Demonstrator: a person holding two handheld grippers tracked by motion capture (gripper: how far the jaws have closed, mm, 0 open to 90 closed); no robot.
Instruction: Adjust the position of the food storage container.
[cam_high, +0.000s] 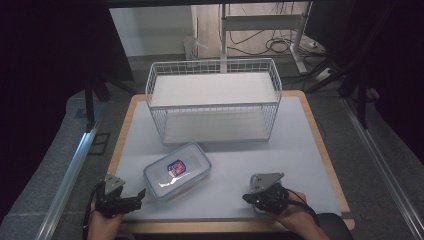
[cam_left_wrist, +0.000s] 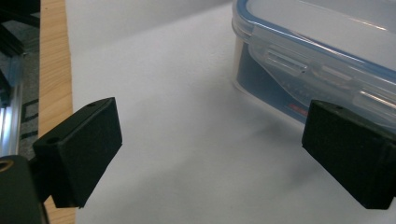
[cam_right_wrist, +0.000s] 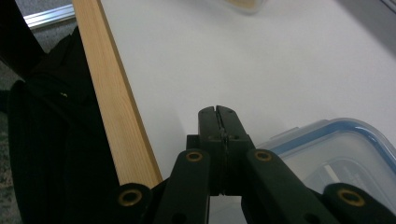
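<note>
Clear plastic box (cam_high: 177, 171) sits at the left gripper's (cam_high: 131, 196) two o'clock, jaws apart; I'd straddle its latch squarely, right gripper (cam_high: 251, 198) pressed together.

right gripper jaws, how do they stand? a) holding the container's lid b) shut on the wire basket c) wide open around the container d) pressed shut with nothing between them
d: in the right gripper view the right gripper has its two black jaws pressed flat together with nothing between them, and the plastic container lies apart beside them on the white table.
</note>
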